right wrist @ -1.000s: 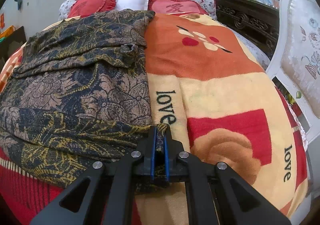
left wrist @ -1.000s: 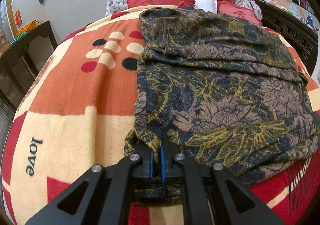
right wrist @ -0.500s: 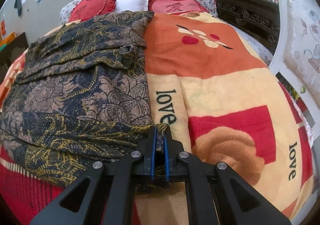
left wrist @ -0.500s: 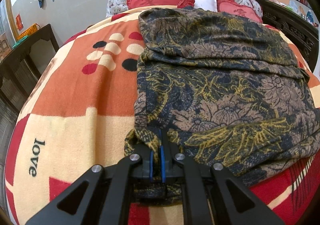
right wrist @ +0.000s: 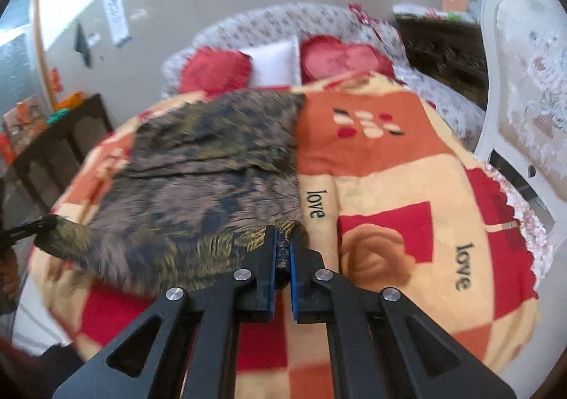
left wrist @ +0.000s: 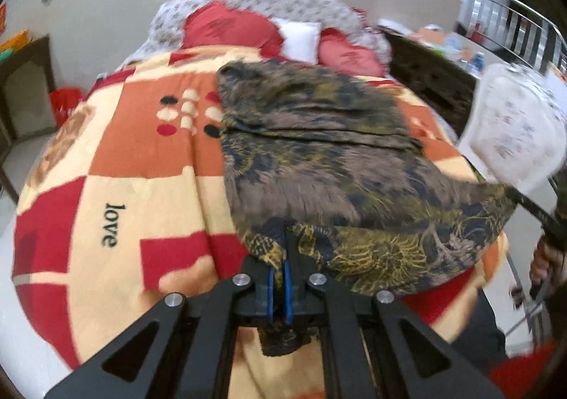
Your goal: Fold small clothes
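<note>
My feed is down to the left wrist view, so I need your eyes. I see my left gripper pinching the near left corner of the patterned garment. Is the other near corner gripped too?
Observer: Yes, the right gripper is shut on the garment's near right corner.
Operator: What lies right of that corner?
Observer: Bare blanket, with the word "love" printed beside the garment's edge.
Operator: Anything past the blanket on that side?
Observer: A white ornate chair stands close beside the bed.
</note>
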Motion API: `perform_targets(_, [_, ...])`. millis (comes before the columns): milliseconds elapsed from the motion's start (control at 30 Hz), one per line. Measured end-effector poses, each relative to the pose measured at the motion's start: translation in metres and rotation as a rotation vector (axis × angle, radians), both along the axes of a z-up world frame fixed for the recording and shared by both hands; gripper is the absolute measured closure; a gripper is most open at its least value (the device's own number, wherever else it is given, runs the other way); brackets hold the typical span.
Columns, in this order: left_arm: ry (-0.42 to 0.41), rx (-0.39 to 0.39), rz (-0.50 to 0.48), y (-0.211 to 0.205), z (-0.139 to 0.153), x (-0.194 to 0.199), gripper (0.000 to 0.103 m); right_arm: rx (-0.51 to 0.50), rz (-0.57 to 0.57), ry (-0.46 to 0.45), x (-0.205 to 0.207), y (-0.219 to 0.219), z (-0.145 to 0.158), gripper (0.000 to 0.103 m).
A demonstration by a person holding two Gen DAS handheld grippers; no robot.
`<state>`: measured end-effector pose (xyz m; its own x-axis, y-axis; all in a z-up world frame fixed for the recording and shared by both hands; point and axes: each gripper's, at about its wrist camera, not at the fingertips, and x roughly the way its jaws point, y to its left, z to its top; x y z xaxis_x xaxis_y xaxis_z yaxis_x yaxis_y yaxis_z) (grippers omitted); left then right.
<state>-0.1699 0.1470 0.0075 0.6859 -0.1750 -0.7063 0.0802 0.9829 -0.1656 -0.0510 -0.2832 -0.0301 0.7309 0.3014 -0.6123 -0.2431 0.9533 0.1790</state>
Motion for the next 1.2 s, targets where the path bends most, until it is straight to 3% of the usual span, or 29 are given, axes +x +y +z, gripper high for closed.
perform_targets(367, [-0.142, -0.032, -0.008, 0.009, 0.061, -0.074, 0.099, 0.039, 0.09, -0.123, -0.07, -0.012, 0.061, 0.088])
perform_targets(700, [-0.199, -0.128, -0.036, 0.009, 0.086, -0.102, 0.099, 0.081, 0.061, -0.172, -0.097, -0.038, 0.088, 0.087])
perform_targets(833, [-0.218, -0.133, 0.005, 0.012, 0.085, -0.072, 0.099, 0.072, 0.054, -0.175, -0.077, -0.036, 0.085, 0.087])
perform_targets(933, [-0.235, -0.115, 0.015, 0.012, 0.08, -0.036, 0.099, 0.068, 0.01, -0.163, -0.04, -0.031, 0.074, 0.087])
perform_targets(1100, [-0.189, -0.115, 0.08, 0.029, 0.058, 0.061, 0.099, 0.053, -0.046, -0.121, 0.045, -0.008, 0.049, 0.087])
perform_targets(1200, [-0.176, -0.065, 0.116, 0.037, 0.047, 0.121, 0.099, 0.023, -0.051, -0.096, 0.098, 0.01, 0.039, 0.087])
